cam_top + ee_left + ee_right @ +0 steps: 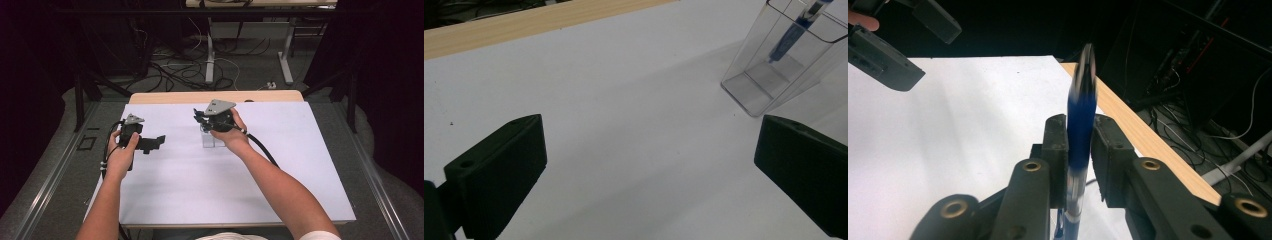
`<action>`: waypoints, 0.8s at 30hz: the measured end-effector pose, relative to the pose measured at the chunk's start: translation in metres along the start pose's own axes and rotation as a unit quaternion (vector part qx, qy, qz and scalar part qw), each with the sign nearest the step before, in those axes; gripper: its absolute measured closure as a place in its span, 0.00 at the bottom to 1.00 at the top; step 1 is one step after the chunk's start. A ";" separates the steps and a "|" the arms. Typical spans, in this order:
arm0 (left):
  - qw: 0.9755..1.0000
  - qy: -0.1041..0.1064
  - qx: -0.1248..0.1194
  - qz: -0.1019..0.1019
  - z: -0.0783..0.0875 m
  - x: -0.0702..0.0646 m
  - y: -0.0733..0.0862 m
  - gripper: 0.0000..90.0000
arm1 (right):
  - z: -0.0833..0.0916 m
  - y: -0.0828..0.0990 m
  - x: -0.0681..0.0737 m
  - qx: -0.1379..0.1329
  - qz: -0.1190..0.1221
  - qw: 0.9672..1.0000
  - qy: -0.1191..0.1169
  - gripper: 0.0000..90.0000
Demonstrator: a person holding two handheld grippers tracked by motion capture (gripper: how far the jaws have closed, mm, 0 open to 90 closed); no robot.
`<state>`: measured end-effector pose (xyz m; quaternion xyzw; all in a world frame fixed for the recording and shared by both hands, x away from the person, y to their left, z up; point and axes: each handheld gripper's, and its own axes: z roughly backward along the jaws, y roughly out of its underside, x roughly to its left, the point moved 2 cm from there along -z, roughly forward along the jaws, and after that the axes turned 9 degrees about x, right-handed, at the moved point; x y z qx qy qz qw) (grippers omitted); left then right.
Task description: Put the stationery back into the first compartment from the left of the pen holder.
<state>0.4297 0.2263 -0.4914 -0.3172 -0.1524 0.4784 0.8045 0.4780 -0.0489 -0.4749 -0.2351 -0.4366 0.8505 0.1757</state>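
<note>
Pen (1082,120) is sitting pinched between the jaws of the right gripper (1079,142), running up the middle of the right gripper view with its blurred tip pointing toward the top of the frame. In the left gripper view, its blue body is showing at the upper right, poking down inside the clear container (774,75), so my guess is the drop-in is roughly midway: pen is in the mouth of the box but not let go yet. Releasing and pulling away look like what's left. The left gripper (649,165) is hanging with its jaws wide apart and nothing between them, over bare white table (200,190). In the high view the right hand (231,134) is covering most of the container, and I can't tell whether the pen's lower end is touching the bottom.
</note>
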 end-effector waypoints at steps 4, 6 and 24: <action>1.000 -0.003 -0.005 0.002 -0.001 0.000 0.000 0.00 | 0.006 0.000 -0.003 -0.003 -0.011 1.000 0.005 0.74; 1.000 0.001 -0.002 0.004 0.000 0.000 0.000 0.00 | 0.010 -0.002 -0.005 -0.009 -0.015 1.000 0.010 0.64; 1.000 0.013 -0.019 0.022 0.001 -0.001 0.001 0.00 | 0.085 0.037 -0.006 0.076 -0.119 0.987 0.075 0.07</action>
